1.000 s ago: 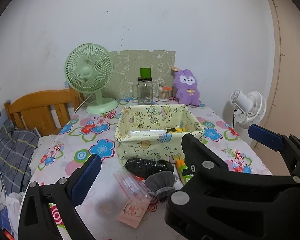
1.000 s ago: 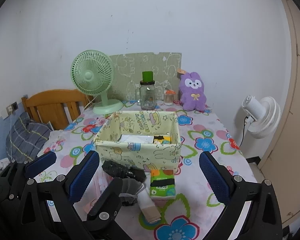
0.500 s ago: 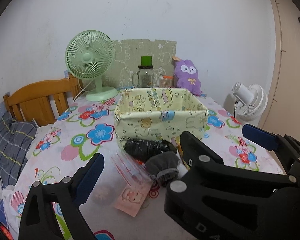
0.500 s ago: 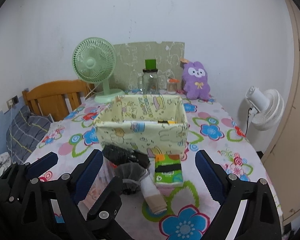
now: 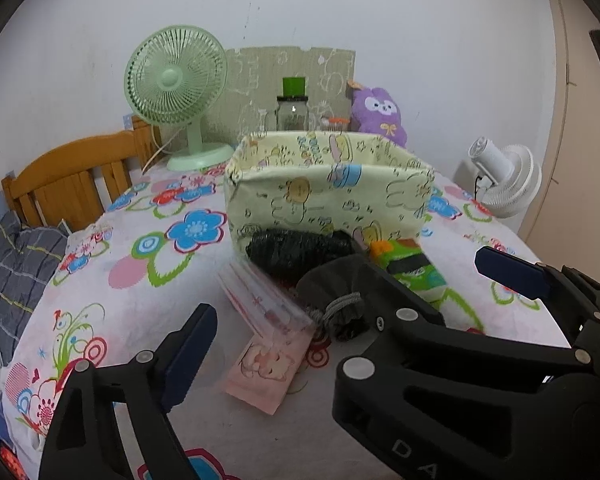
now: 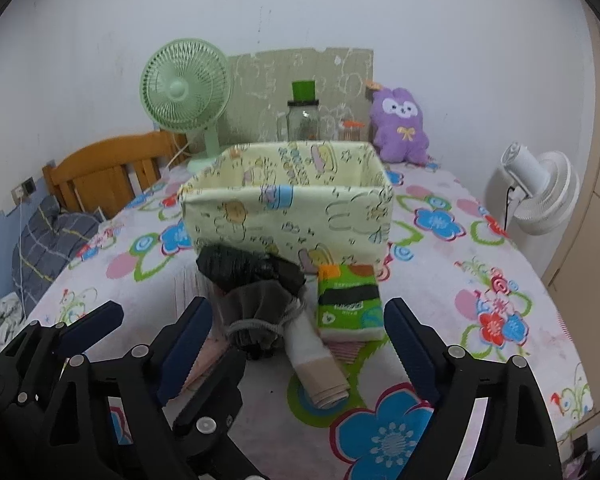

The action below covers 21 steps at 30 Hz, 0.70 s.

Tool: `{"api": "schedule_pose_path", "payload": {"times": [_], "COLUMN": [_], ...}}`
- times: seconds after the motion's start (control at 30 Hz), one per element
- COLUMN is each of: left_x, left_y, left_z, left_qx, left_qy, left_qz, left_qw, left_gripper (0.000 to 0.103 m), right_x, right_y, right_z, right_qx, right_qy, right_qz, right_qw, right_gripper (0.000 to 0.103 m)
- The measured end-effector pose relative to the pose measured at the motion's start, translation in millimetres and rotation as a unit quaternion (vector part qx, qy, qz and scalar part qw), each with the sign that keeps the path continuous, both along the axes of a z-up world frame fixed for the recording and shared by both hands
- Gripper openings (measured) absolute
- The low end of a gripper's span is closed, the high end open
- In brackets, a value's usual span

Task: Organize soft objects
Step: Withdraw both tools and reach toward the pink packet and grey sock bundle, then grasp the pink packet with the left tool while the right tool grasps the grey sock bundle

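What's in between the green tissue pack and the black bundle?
In the right wrist view, the grey pouch and a rolled sock lie between the tissue pack and the black bundle, in front of the fabric box.

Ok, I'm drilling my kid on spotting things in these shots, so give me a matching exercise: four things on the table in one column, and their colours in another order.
Things:
1. desk fan
2. plush toy
3. tissue pack
4. fabric storage box

Colours:
A. purple
B. pale yellow with cartoon prints
C. mint green
D. bright green with an orange top and a black band

Pairs: 1-C, 2-A, 3-D, 4-B
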<state>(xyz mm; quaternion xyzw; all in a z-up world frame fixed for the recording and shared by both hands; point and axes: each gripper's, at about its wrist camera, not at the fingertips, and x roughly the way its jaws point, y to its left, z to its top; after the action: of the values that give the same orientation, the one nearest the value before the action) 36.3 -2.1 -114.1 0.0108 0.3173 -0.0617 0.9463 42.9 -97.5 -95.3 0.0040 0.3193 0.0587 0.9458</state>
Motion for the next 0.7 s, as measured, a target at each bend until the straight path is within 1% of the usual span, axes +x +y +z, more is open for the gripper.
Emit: {"api": "schedule_pose_path", "payload": {"times": [0.13, 0.33, 0.4, 0.43, 0.47, 0.57, 0.7], "left_x": [2.4, 12.7, 17.0, 19.4, 22.2, 26.8, 28.1], "left_y": [5.0, 9.7, 10.9, 11.8, 13.2, 16.3, 17.7], "left_z": [-9.4, -23.8, -29.3, -32.4, -35.2, -41.7, -44.3], "left_qx": [-0.006, -0.004, -0.004, -0.006, -0.008, -0.016, -0.014], "left_qy": [0.015, 0.039, 0.053, 0.061, 0.07, 0.087, 0.091], "left_qz": [0.003, 0.007, 0.009, 0.01, 0.01, 0.008, 0.011], "left_qw": [0.9999, 0.9992, 0.9985, 0.998, 0.9974, 0.9961, 0.9957], "left_gripper": [0.09, 0.09, 0.085, 0.08, 0.077, 0.073, 0.068], "right_x": [5.0, 14.9, 17.6, 19.5, 20.9, 24.4, 28.5], "right_y": [5.3, 10.4, 11.1, 11.4, 12.0, 12.5, 15.0], "right_z": [-9.4, -24.0, -28.2, -31.2, -33.3, -38.7, -41.9], "right_qx": [-0.003, -0.008, -0.011, -0.011, -0.01, -0.006, -0.01], "right_qy": [0.014, 0.037, 0.043, 0.048, 0.051, 0.057, 0.063], "right_qz": [0.01, 0.014, 0.015, 0.015, 0.014, 0.01, 0.011], "right_qw": [1.0, 0.999, 0.999, 0.999, 0.999, 0.998, 0.998], "right_gripper": [0.087, 0.085, 0.085, 0.085, 0.085, 0.084, 0.083]}}
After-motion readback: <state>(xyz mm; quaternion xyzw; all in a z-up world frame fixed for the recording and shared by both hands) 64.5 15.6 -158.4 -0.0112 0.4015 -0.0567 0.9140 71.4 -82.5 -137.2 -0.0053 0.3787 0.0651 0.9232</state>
